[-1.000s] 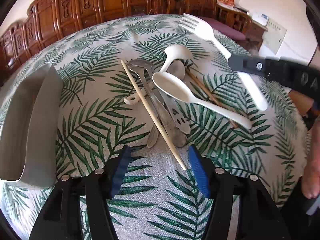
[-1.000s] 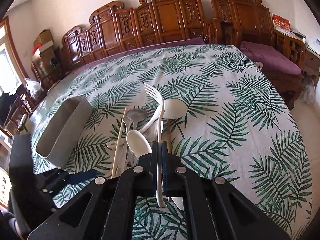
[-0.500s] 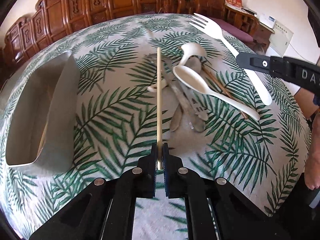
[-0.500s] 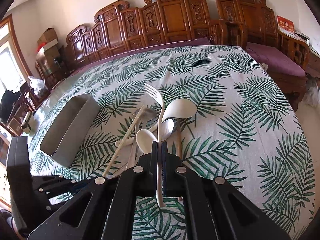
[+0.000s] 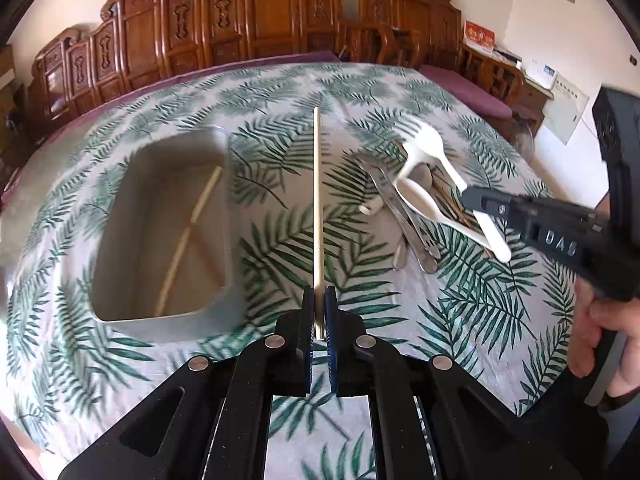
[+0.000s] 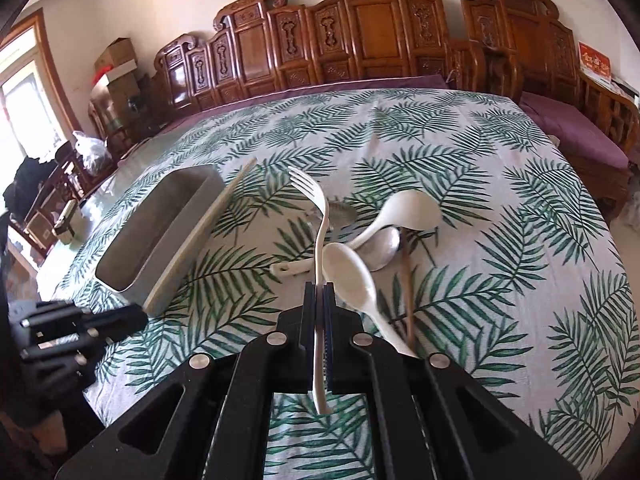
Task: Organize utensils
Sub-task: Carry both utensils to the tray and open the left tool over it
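My left gripper (image 5: 319, 304) is shut on a pale wooden chopstick (image 5: 317, 216) and holds it above the table, just right of the grey rectangular bin (image 5: 120, 184). The bin holds two chopsticks (image 5: 188, 236). My right gripper (image 6: 319, 300) is shut on a white plastic fork (image 6: 320, 232), tines pointing away, raised above the utensil pile. The pile holds white spoons (image 6: 352, 272), a metal spoon (image 6: 384, 248) and a brown chopstick (image 6: 406, 280). The right gripper also shows in the left wrist view (image 5: 476, 204), above the pile (image 5: 404, 216).
The table has a palm-leaf cloth (image 6: 500, 240). Carved wooden chairs (image 6: 360, 40) stand along the far side. A purple cushioned bench (image 6: 576, 136) is at the right. The bin also shows in the right wrist view (image 6: 128, 256), left of the pile.
My left gripper shut on the chopstick, lifted it off the pile and carried it left toward the bin. My right gripper kept hold of the fork and lifted it a little.
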